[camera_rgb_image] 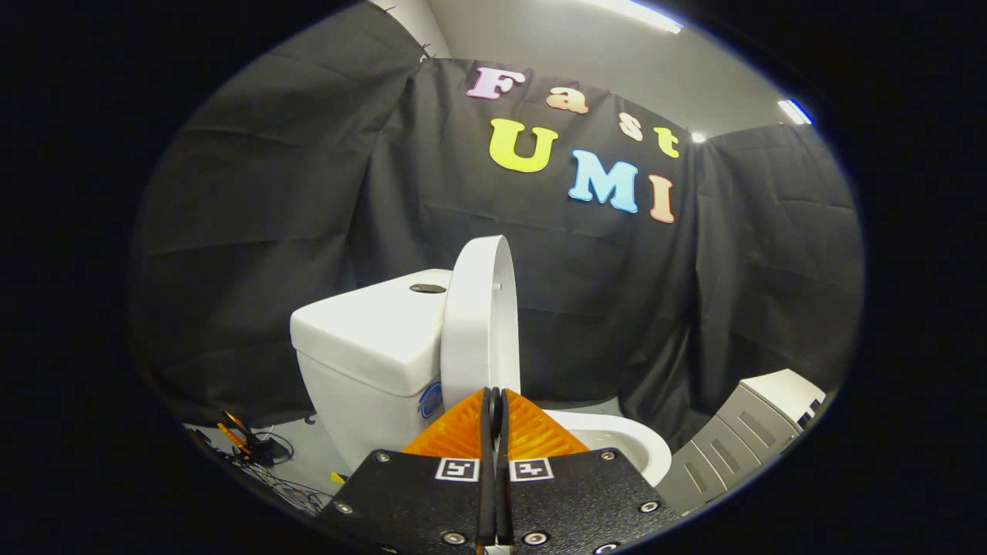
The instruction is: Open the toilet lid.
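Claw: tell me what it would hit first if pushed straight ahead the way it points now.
Most likely the raised toilet lid. The claw is shut with nothing between its fingers, and the upright lid stands just ahead of the tips, edge-on, with the tank beside it. Depth is hard to judge, so contact distance is uncertain.

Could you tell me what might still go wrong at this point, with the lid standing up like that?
1. The lid stands near upright beside the tank; whether it rests on the tank cannot be told, so it might drop back onto the bowl.
2. The gripper has its fingers closed together just before the lid's lower edge; moving forward could knock it.
3. Cables lie on the floor beside the toilet, a possible snag.
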The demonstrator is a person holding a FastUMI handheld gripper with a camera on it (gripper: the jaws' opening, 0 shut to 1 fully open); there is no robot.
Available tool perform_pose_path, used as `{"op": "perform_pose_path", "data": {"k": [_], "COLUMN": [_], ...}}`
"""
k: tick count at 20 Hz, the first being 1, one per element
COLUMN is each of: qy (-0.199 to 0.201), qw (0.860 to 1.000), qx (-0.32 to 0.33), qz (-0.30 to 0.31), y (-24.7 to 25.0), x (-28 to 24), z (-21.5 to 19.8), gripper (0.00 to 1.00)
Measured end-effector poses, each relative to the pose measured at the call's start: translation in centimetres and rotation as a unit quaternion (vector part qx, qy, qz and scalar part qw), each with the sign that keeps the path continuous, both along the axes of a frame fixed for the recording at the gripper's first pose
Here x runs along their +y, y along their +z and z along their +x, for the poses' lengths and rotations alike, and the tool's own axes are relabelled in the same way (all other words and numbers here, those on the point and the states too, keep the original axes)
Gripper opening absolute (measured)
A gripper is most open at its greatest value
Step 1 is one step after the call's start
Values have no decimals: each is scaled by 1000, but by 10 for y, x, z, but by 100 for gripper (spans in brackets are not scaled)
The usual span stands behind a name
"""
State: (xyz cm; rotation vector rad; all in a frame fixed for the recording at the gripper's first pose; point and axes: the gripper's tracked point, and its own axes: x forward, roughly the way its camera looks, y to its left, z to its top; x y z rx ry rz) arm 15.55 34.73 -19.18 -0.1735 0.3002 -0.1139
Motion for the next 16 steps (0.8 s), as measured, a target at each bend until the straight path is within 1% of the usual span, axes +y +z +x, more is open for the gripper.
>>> {"op": "perform_pose_path", "data": {"k": [2,4,5,6,8,9,12,13,16], "qy": [3,12,18,24,42,43,59,64,77], "qw": [1000,999,999,999,998,998,995,993,986], "qx": [11,32,36,39,31,23,-10,-21,-51], "qz": [-13,-10,-3,5,29,39,77,94,140], "y": [0,-4,-3,0,9,17,47,59,91], "x": [1,6,8,11,18,17,13,10,-10], "z": [2,0,-4,-7,-14,-18,-27,-29,-38], "gripper": [0,4,10,12,33,44,92,96,95]}}
